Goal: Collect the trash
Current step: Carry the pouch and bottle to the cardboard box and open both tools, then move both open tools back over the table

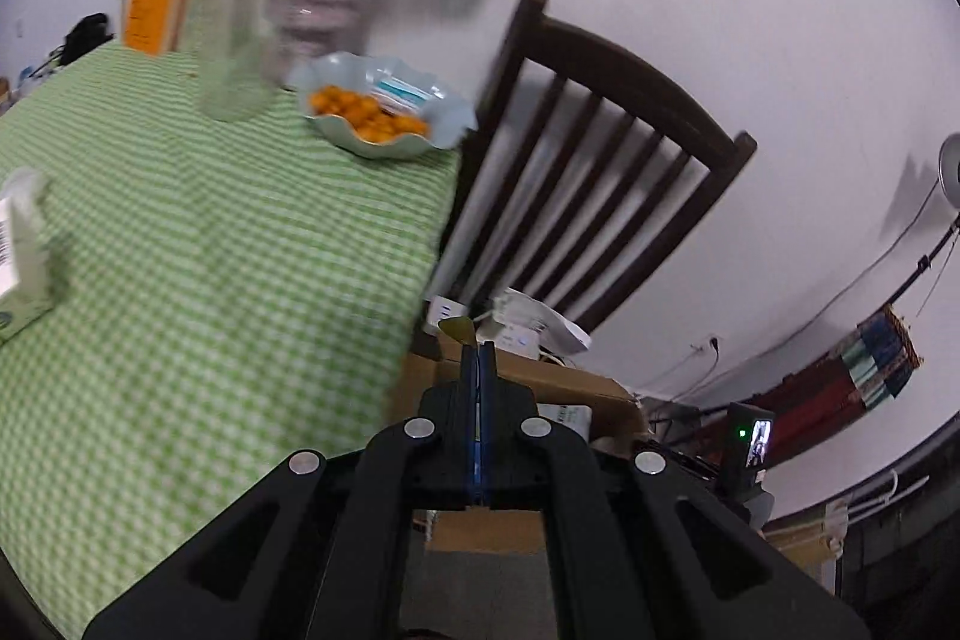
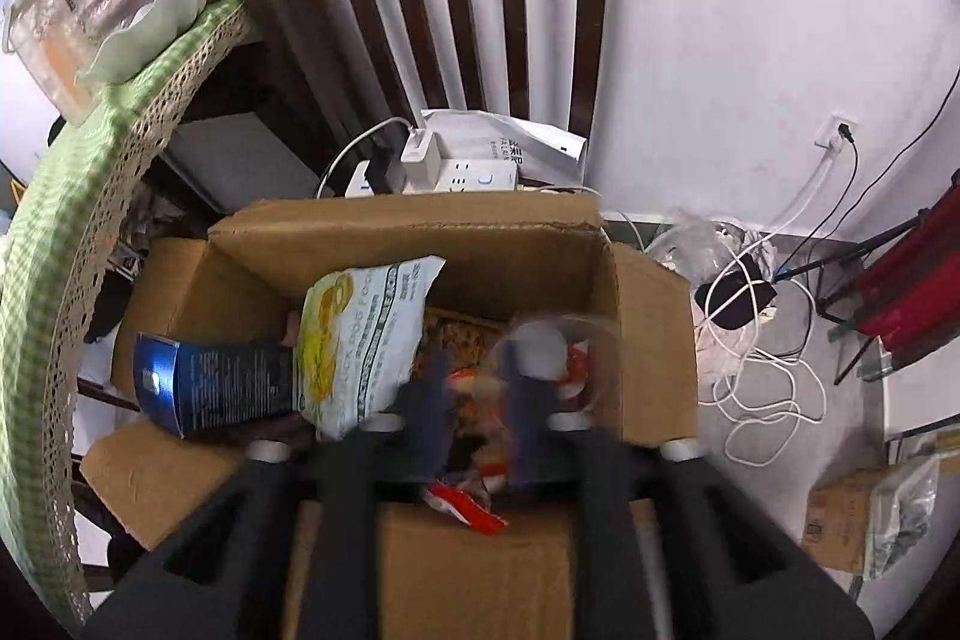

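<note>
The left hand-held gripper point(image 1: 478, 349) was a black plastic frame: two broad angular arms, each with a long sunken cutout, spread toward the camera from a boxy central block. Four round silver pin heads marked the linkage joints, two inner and two outer. Its two narrow fingers point(image 1: 487, 370) were dark with blue inner faces. The right hand-held gripper point(image 2: 474, 382) had the same black frame, sunken cutouts and pale round pin heads, all softened by blur. Its fingers point(image 2: 523, 400) looked dark bluish-grey, their edges smeared.
</note>
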`<action>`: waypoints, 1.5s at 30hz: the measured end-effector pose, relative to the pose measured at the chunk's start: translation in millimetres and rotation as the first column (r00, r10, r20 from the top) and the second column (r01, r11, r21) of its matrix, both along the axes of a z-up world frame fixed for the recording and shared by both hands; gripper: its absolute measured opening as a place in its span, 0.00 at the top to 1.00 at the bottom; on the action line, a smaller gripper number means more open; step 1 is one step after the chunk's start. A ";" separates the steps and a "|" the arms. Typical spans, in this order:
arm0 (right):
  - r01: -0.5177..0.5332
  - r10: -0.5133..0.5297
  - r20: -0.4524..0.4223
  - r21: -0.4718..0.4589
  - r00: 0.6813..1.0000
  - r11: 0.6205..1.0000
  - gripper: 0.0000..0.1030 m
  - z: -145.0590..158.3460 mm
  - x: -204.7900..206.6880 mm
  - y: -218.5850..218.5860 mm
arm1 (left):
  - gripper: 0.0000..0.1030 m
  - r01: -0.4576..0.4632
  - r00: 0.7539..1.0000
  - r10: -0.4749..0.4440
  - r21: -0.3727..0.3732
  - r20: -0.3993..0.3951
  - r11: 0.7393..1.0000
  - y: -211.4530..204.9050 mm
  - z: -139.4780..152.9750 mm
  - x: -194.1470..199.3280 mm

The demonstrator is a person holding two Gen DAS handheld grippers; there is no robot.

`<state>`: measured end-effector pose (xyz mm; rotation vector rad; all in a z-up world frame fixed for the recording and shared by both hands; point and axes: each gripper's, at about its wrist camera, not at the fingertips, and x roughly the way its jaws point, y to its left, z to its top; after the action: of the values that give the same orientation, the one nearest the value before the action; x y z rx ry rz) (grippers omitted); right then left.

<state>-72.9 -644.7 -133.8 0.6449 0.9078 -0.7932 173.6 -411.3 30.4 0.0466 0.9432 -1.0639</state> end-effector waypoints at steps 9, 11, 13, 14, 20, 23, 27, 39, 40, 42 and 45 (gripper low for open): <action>0.001 0.003 0.140 -0.027 0.990 1.000 0.48 13.8 -7.9 -13.9 | 1.00 0.086 0.993 -0.087 -0.016 -0.078 0.996 -67.0 -24.9 -2.9; -0.007 0.009 0.162 -0.016 0.987 1.000 0.48 12.1 -8.8 -15.8 | 1.00 0.091 0.994 -0.090 0.001 -0.059 0.996 -83.4 -33.4 -3.7; -0.017 0.017 0.178 -0.003 0.984 1.000 0.48 8.9 -9.1 -17.3 | 1.00 0.093 0.994 -0.091 0.022 -0.058 0.995 -100.5 -46.1 -1.3; -0.021 0.020 0.182 0.001 0.983 1.000 0.48 7.4 -8.5 -18.6 | 1.00 0.099 0.993 -0.097 0.028 -0.072 0.995 -109.5 -54.0 0.6; -0.029 0.025 0.196 0.019 0.980 0.999 0.48 1.2 -7.0 -25.0 | 1.00 0.042 0.993 -0.040 0.019 -0.112 0.999 -143.5 -91.2 17.1; -0.026 0.020 0.200 0.026 0.980 0.999 0.48 0.4 -6.3 -29.2 | 1.00 0.053 0.993 -0.045 0.071 -0.112 0.996 -156.5 -113.8 19.3; -0.034 0.029 0.188 0.024 0.982 0.999 0.45 3.1 -2.2 -30.3 | 1.00 0.051 0.998 -0.046 0.124 -0.045 0.991 -160.0 -130.5 14.5; -0.138 0.134 0.174 0.012 0.976 0.990 0.43 13.3 39.9 -9.4 | 0.75 0.075 0.997 -0.071 0.124 -0.038 0.989 -126.6 -109.0 22.0; -0.143 0.139 0.173 0.009 0.975 0.990 0.43 15.3 42.0 -8.2 | 0.74 0.074 0.997 -0.070 0.121 -0.034 0.990 -121.9 -105.4 22.4; -0.148 0.145 0.175 0.001 0.974 0.989 0.43 19.0 45.2 -5.2 | 0.71 0.063 0.998 -0.060 0.119 -0.024 0.991 -112.6 -98.8 23.6; -0.155 0.156 0.174 -0.018 0.972 0.988 0.43 27.2 50.1 0.7 | 0.58 0.042 0.999 -0.041 0.108 -0.009 0.993 -101.4 -90.4 21.9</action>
<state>-22.7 -644.0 -106.6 0.6214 0.7850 -0.5883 195.5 -512.8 -60.0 0.1527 1.0088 -1.0508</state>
